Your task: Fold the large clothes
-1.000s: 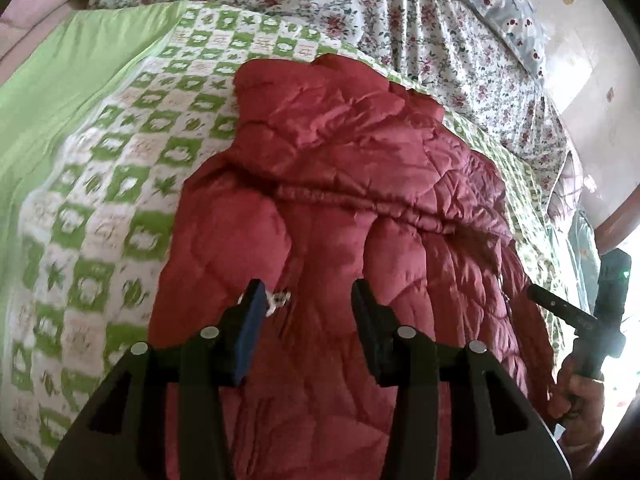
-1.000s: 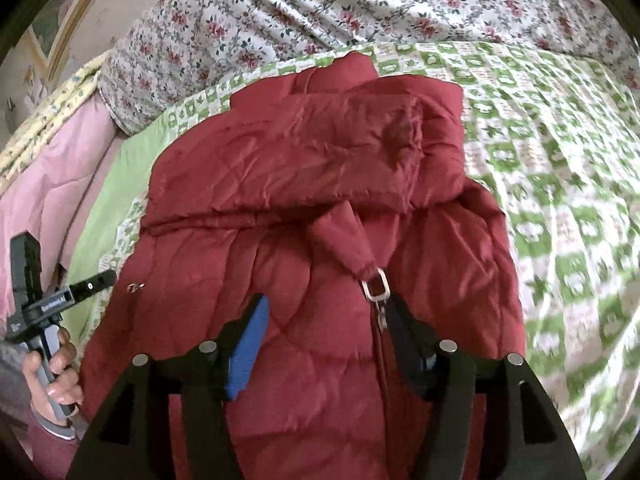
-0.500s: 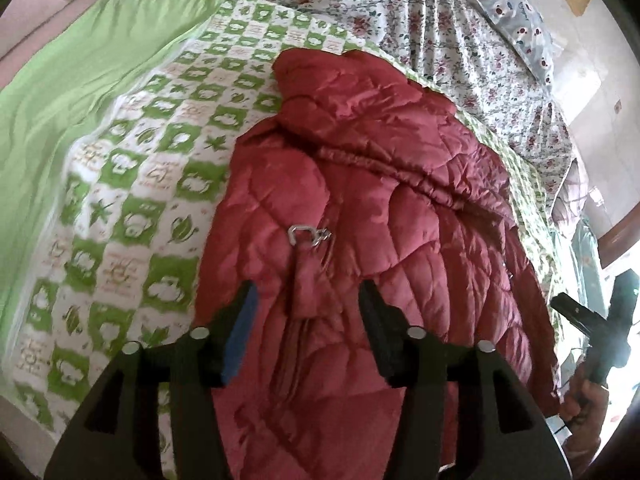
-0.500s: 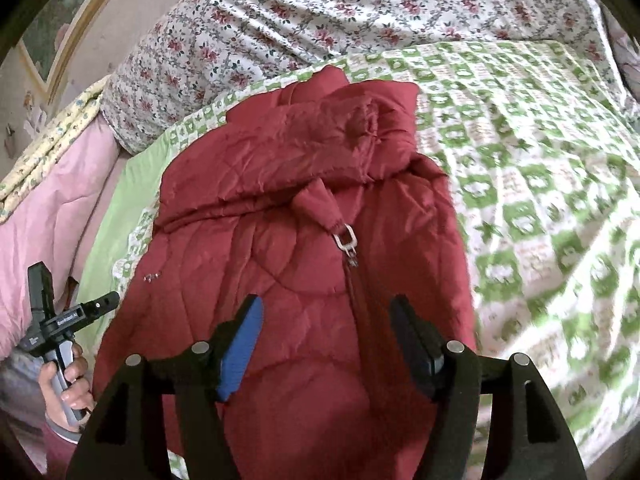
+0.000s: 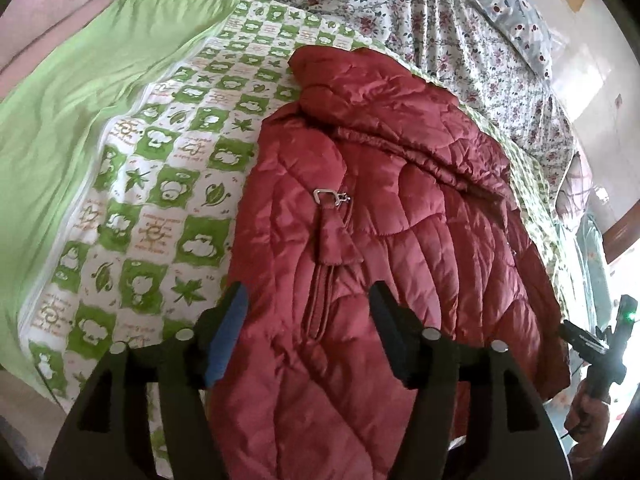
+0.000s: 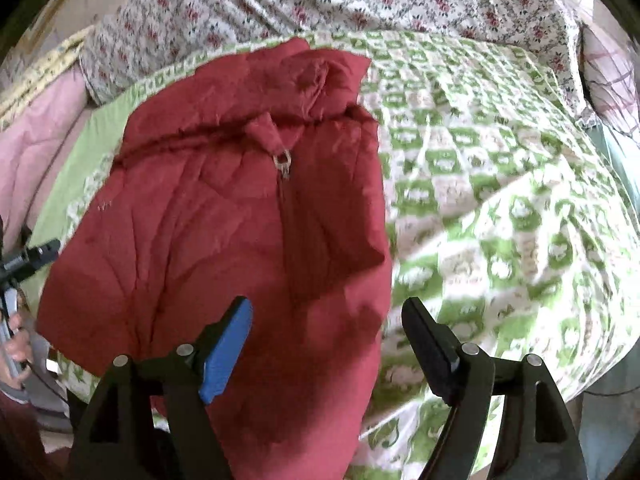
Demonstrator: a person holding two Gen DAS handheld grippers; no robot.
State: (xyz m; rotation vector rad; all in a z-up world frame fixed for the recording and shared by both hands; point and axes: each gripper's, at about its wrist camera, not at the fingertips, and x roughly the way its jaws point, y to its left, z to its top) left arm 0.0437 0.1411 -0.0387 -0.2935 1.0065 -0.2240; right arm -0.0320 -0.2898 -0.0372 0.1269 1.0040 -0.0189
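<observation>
A dark red quilted jacket (image 5: 400, 232) lies spread on the bed, collar toward the far side, with a metal zipper pull (image 5: 326, 196) on a side pocket. My left gripper (image 5: 306, 300) hovers over the jacket's left side, its jaws opening, with nothing pressed between them. In the right wrist view the same jacket (image 6: 224, 224) shows another zipper pull (image 6: 282, 160). My right gripper (image 6: 326, 312) hangs over the jacket's right edge, jaws opening, nothing gripped. Each gripper appears small at the edge of the other's view, in a hand (image 5: 592, 408).
The jacket rests on a green-and-white checked quilt (image 5: 160, 208) over a plain green sheet (image 5: 60, 120). A floral bedspread (image 5: 400, 12) lies heaped at the far side, pink bedding (image 6: 36, 140) at one end. The bed's near edge drops off below the right gripper.
Both grippers have opened wider and drawn apart, the left toward the jacket's left side, the right toward its right edge. The pockets' zipper pulls have shifted toward the middle of each view.
</observation>
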